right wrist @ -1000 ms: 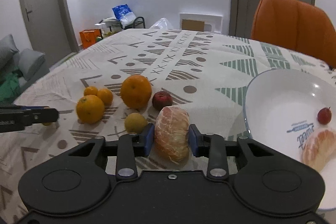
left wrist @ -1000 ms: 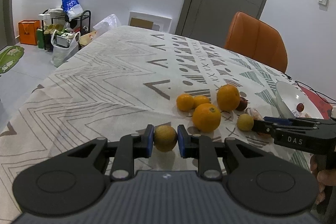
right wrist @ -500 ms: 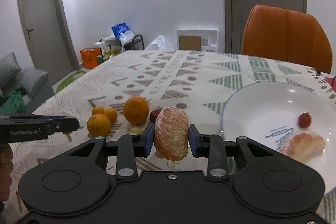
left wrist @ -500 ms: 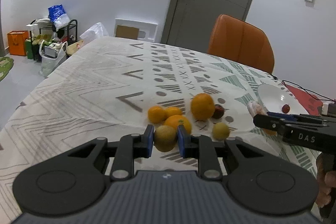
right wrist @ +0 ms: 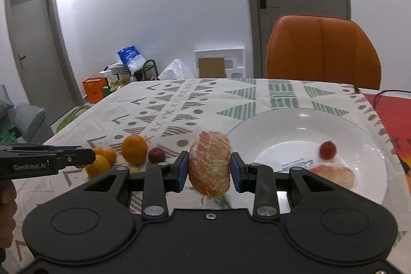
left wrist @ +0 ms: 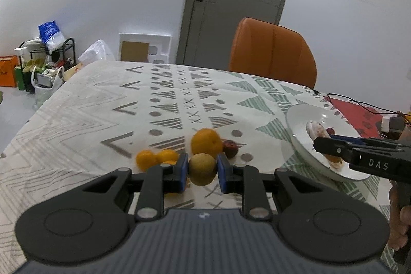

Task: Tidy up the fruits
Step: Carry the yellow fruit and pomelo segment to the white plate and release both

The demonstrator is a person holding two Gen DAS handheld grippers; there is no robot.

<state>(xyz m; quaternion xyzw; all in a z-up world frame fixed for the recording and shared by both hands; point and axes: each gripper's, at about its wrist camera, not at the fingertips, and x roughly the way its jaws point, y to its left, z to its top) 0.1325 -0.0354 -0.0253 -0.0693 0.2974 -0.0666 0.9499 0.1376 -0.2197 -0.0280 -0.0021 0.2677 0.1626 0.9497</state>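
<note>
Fruit is riding in both grippers: the left gripper (left wrist: 202, 169) is clamping a small yellow-brown fruit (left wrist: 202, 168) across its middle above the table (left wrist: 84, 104), and the right gripper (right wrist: 209, 168) is pinching a peeled citrus piece (right wrist: 209, 166) beside the white plate (right wrist: 282, 125), which is already holding another peeled piece (right wrist: 334, 173) and a small red fruit (right wrist: 327, 149). The peeled flesh is looking soft and easily crushed, so a gentle side grip seems wise; the round fruit is probably firmer but prone to rolling. Oranges (left wrist: 206, 141) are waiting nearby. "GenRobot.AI" and "DAS" are showing on the gripper bodies; the plate's print is unreadable.
</note>
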